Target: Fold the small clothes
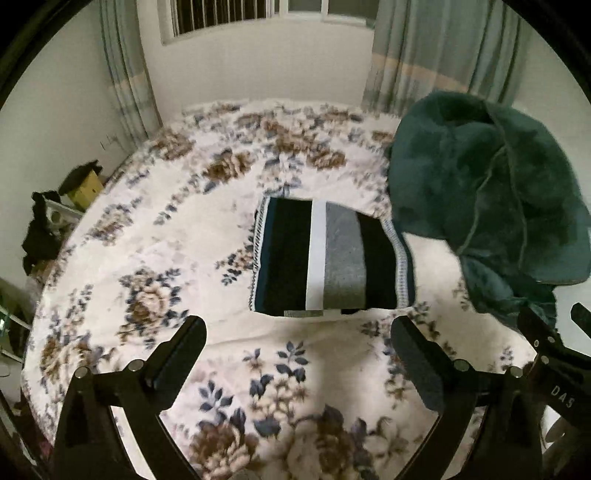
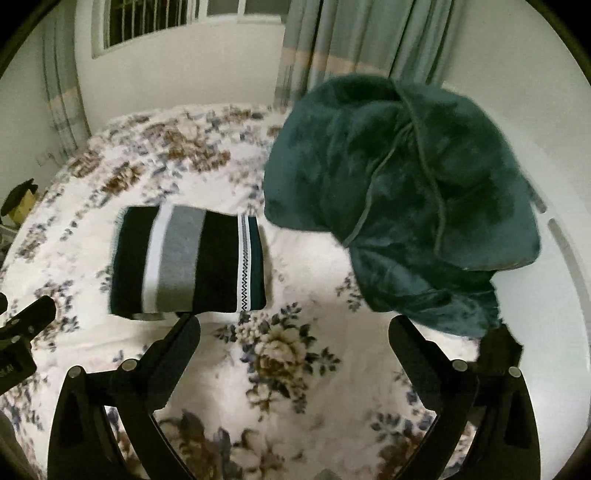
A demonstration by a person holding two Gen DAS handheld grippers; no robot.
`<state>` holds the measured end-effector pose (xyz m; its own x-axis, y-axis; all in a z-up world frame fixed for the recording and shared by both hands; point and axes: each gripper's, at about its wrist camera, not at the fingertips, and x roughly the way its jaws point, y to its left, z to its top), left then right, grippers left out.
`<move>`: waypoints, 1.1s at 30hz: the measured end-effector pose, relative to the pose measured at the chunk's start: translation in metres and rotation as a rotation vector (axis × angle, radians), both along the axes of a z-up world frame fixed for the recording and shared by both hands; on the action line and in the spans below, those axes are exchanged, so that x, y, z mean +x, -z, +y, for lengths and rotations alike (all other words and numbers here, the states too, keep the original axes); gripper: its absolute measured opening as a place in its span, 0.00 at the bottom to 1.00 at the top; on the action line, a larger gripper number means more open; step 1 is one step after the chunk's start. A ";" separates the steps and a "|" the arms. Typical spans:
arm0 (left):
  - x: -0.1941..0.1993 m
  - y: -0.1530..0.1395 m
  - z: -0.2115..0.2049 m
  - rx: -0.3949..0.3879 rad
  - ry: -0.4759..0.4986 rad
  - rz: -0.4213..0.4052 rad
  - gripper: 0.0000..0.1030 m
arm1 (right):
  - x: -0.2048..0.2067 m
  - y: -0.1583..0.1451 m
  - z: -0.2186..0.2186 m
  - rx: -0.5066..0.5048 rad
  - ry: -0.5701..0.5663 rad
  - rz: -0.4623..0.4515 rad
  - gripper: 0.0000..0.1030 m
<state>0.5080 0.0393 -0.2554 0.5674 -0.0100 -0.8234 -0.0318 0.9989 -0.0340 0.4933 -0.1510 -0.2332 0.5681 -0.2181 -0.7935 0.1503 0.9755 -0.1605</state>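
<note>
A striped garment (image 1: 330,258), black, white and grey with patterned trim, lies folded in a neat rectangle on the floral bed cover (image 1: 166,229). It also shows in the right wrist view (image 2: 190,260). My left gripper (image 1: 299,332) is open and empty, held just in front of the garment's near edge. My right gripper (image 2: 295,330) is open and empty, over the bed cover (image 2: 284,354), to the right of the garment's near edge. The right gripper's body shows at the right edge of the left wrist view (image 1: 554,354).
A dark green plush blanket (image 2: 402,206) is heaped on the right side of the bed; it also shows in the left wrist view (image 1: 487,206). Curtains (image 2: 354,40) and a barred window (image 1: 225,16) are behind. Dark clutter and a yellow box (image 1: 83,188) sit left of the bed.
</note>
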 end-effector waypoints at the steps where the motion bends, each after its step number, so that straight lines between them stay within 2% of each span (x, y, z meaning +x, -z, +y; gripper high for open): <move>1: -0.014 -0.018 -0.001 0.001 0.002 -0.015 0.99 | -0.014 -0.017 0.003 -0.003 -0.008 -0.015 1.00; 9: -0.109 -0.121 -0.007 -0.011 -0.012 -0.103 0.99 | -0.127 -0.154 0.013 -0.008 -0.040 -0.160 1.00; 14: -0.161 -0.173 -0.008 -0.006 -0.031 -0.169 0.99 | -0.188 -0.218 0.016 -0.007 -0.064 -0.233 1.00; 18: -0.194 -0.202 -0.008 -0.014 -0.040 -0.204 0.99 | -0.233 -0.258 0.018 0.006 -0.084 -0.274 1.00; 25: -0.238 -0.230 -0.010 0.001 -0.042 -0.245 0.99 | -0.296 -0.296 0.012 0.012 -0.094 -0.316 1.00; 33: -0.265 -0.241 -0.012 0.014 -0.051 -0.269 0.99 | -0.328 -0.317 0.001 0.020 -0.116 -0.342 1.00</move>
<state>0.2430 0.0270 -0.0146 0.7651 0.0346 -0.6429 -0.0740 0.9967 -0.0344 0.1650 -0.1497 0.0839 0.8217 -0.1229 -0.5565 0.0803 0.9917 -0.1004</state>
